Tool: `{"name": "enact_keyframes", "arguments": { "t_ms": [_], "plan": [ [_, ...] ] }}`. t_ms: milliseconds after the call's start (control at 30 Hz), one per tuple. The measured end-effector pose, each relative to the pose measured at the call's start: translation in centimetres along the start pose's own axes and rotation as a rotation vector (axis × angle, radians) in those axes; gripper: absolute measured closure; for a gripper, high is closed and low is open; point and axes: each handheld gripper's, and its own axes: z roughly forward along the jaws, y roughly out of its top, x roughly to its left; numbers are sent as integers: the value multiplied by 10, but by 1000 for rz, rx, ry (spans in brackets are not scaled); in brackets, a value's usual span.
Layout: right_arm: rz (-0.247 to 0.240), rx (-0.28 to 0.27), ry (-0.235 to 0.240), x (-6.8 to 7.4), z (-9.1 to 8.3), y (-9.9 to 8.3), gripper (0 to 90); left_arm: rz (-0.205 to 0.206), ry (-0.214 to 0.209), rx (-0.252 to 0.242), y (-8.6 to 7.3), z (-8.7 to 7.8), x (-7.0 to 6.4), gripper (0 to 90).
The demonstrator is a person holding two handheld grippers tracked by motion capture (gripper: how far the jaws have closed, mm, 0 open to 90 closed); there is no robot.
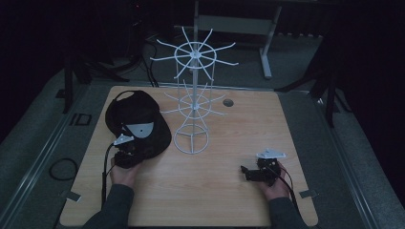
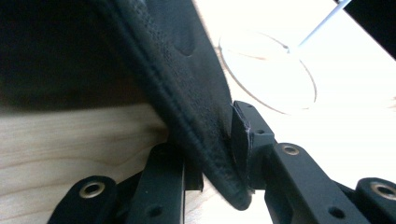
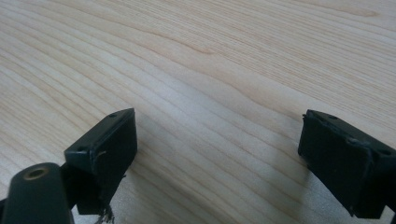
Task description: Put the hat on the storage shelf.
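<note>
At table left | your left gripper (image 2: 219, 158) pinches cap (image 1: 136, 119) brim: stiff edge, soft light crown | right gripper (image 3: 217, 154) jaws spread, idle.

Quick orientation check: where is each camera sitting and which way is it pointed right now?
High view: above the person's side, looking forward and down at the table; both forearms, left gripper, right gripper.
Left gripper view: along its jaws, shut on the black cap brim.
Right gripper view: along its open jaws at bare tabletop.
Shared: cap and white wire rack in the high and left gripper views.
</note>
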Motion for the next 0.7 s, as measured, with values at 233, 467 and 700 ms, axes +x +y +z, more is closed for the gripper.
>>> {"name": "enact_keyframes", "arguments": {
  "t_ms": [233,467,700],
  "plan": [
    [0,0,0,0,0,0,115,-20,14,-5,4,-9,0,799],
    [0,0,0,0,0,0,115,-12,42,-21,10,-17,-2,859],
    [0,0,0,0,0,0,115,20,77,-17,15,-21,-8,867]
  ]
}}
